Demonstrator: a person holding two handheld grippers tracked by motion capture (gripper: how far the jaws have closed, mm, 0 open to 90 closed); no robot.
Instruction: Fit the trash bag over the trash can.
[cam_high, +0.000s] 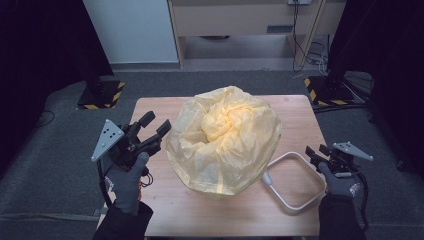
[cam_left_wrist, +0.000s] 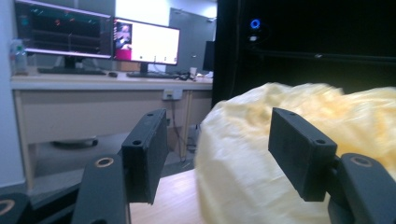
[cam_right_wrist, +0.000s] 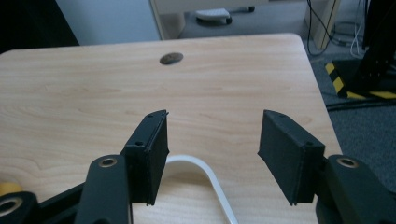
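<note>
Right of left gripper, apart, yellow bag

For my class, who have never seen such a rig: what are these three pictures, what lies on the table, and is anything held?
A person in grey gloves holds a two-jaw tool in each hand. The high view looks down on the light wooden table. On it lie a crumpled, translucent yellow plastic bag and a white, rounded-square plastic frame. The other two pictures come from cameras riding on the tools. The left gripper faces the bag, jaws open. The right gripper hangs open above the frame. Nothing is held.
</note>
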